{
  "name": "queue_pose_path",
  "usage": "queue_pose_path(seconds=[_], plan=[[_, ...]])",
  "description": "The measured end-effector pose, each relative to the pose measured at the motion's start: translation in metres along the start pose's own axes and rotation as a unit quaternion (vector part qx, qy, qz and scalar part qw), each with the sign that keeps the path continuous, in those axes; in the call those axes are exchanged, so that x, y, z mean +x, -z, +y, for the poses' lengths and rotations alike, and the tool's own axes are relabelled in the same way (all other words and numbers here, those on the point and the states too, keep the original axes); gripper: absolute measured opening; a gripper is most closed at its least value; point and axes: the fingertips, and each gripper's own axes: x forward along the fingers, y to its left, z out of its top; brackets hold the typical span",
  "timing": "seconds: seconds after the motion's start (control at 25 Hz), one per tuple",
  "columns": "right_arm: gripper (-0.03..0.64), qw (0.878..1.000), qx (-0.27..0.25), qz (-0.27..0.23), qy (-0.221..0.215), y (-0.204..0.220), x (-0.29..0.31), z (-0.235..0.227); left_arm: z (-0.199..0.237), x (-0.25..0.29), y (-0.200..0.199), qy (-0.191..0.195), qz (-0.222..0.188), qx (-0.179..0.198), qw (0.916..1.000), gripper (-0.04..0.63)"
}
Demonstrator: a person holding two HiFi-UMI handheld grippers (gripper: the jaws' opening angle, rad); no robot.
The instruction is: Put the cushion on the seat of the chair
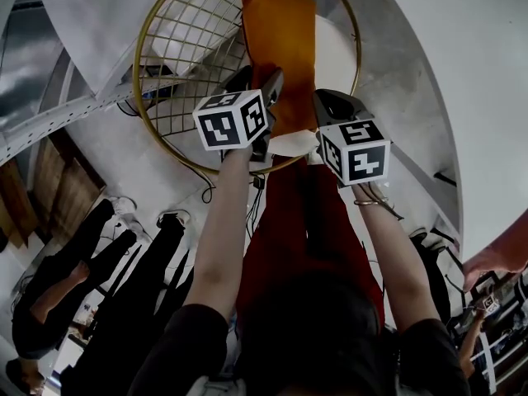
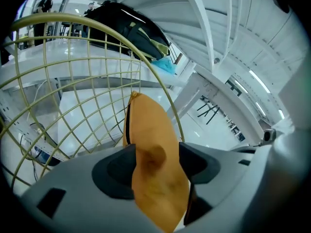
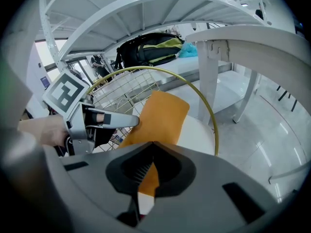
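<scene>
Cushion (image 1: 279, 48), orange, gripped at near edge by left tool (image 1: 268, 82) and right tool (image 1: 323, 99), jaws clamped; wire chair (image 1: 186, 40) beyond.

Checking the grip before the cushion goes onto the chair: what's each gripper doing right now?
Left gripper: closed on the orange cushion.
Right gripper: closed on the same cushion's near edge.

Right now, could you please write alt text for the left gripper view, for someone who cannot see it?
The left claw pinches an orange cushion between its jaws. Behind it are a gold wire chair and a black backpack.
</scene>
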Motion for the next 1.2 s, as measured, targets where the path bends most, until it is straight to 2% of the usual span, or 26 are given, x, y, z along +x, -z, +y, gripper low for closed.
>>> queue_pose_path(seconds=[0.16, 0.4, 0.76, 0.96, 1.2], plan=[[0.018, 1.000, -0.001, -0.008, 0.000, -0.003, -0.007, -0.001, -0.006, -0.008, -0.005, -0.003, -0.012, 0.007, 0.9999, 0.254], [0.018, 1.000, -0.002, -0.017, -0.001, -0.006, -0.018, 0.000, -0.022, -0.024, -0.013, -0.001, -0.026, 0.040, 0.9988, 0.171], [0.018, 0.999, 0.001, -0.035, -0.006, -0.013, -0.033, 0.007, -0.038, -0.045, -0.026, -0.001, -0.059, 0.045, 0.9973, 0.043], [0.018, 0.999, 0.003, -0.048, -0.008, -0.018, -0.043, 0.010, -0.045, -0.056, -0.033, 0.003, -0.075, 0.048, 0.9960, 0.012], [0.018, 0.998, 0.002, -0.062, -0.009, -0.022, -0.056, 0.014, -0.070, -0.073, -0.042, 0.028, -0.099, 0.073, 0.9920, 0.011]])
